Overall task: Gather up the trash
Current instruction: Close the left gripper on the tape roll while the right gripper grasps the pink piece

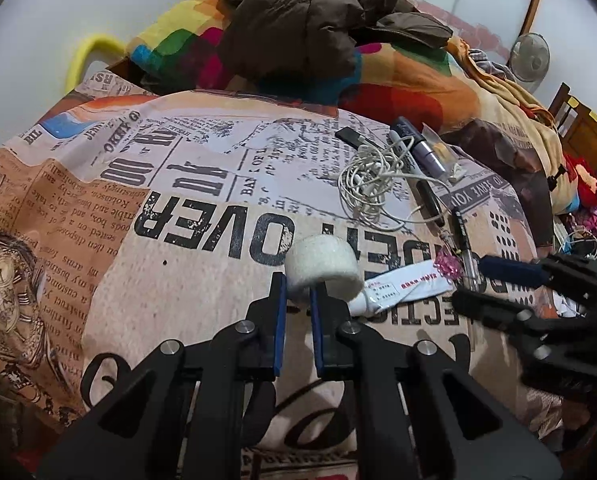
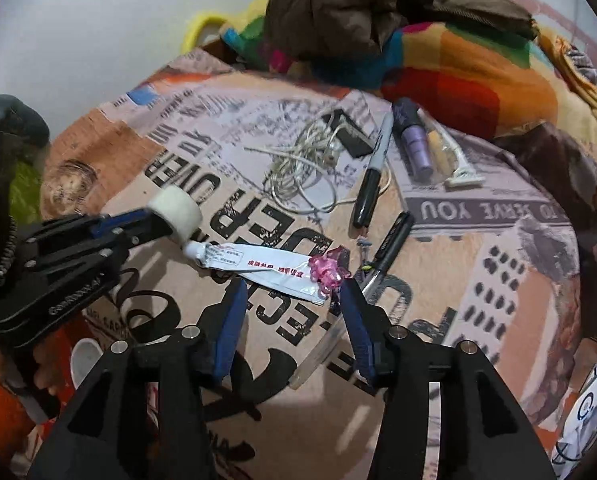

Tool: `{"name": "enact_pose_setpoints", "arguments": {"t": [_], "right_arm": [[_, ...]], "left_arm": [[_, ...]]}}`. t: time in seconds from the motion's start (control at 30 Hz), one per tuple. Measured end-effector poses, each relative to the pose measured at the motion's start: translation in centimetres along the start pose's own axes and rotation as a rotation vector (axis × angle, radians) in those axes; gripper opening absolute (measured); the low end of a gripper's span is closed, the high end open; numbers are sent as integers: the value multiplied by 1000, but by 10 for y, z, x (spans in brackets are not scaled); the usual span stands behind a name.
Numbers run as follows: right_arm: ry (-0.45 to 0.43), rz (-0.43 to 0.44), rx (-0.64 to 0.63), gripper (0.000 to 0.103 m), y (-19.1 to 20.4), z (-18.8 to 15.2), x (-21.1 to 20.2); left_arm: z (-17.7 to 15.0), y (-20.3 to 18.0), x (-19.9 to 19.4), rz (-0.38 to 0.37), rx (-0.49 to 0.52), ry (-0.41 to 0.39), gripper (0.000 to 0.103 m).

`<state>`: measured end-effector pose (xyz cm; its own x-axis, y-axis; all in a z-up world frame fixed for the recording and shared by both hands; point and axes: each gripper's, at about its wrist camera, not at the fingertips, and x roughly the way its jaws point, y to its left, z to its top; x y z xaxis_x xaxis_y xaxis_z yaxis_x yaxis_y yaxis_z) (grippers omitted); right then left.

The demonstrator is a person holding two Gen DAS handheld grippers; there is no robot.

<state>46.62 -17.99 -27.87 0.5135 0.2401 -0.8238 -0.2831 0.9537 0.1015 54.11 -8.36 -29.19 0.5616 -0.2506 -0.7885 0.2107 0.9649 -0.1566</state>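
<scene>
Right now I'm looking over the bed covered by a newspaper-print sheet in tan and grey (image 1: 202,280), with a crumpled brown padded jacket (image 1: 298,20) heaped on a rainbow-checked blanket (image 1: 418,88) at the far end. Nearer in lies a tangle of white cord (image 1: 368,184), and beside it a black marker pen (image 2: 372,178), a purple and black tube (image 2: 412,140) and a white disposable razor (image 2: 464,168). My left gripper (image 1: 298,292) has its blue-padded jaws pinched together on the wall of a white roll of gauzy tape (image 1: 322,266), which it holds just above the sheet. Just beside that roll, flat on the sheet, lies the squeezed white ointment tube with red lettering (image 2: 266,266), cap end toward the roll, and a crumpled pink shiny wrapper (image 2: 328,272) sits on its flattened end. My right gripper (image 2: 292,292) stands with its jaws apart, one finger on each side of the tube's flattened end and the wrapper; the pads do not press on either. A black pen (image 2: 390,248) lies just past the wrapper
</scene>
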Motion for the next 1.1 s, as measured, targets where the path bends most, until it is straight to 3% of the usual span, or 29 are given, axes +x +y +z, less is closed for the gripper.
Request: {"name": "enact_pose_setpoints", "arguments": {"t": [0.13,0.33,0.5,0.67,0.87,1.0,1.1], "right_arm": [[-12,-38,-10,44,-4,8,5],[58,-47,-37,31,-8,7,33],[41,-15,-39,26,-12,4,35],[26,-11,-30,25,-14,2,31],[-37,24,36,25,-22,7,10],[-88,18,58,25,-26,14,-8],[-123,21,76,25,-31,19,-21]], "left_arm": [[-3,-4,-5,17,24,-16,11],[-3,-10,1,36,65,-11,11],[-1,9,3,-10,0,15,11],[6,22,4,20,-60,2,36],[18,30,11,-41,-139,8,36],[24,18,6,-56,-113,-17,37],[28,7,10,-21,-69,-16,61]]}}
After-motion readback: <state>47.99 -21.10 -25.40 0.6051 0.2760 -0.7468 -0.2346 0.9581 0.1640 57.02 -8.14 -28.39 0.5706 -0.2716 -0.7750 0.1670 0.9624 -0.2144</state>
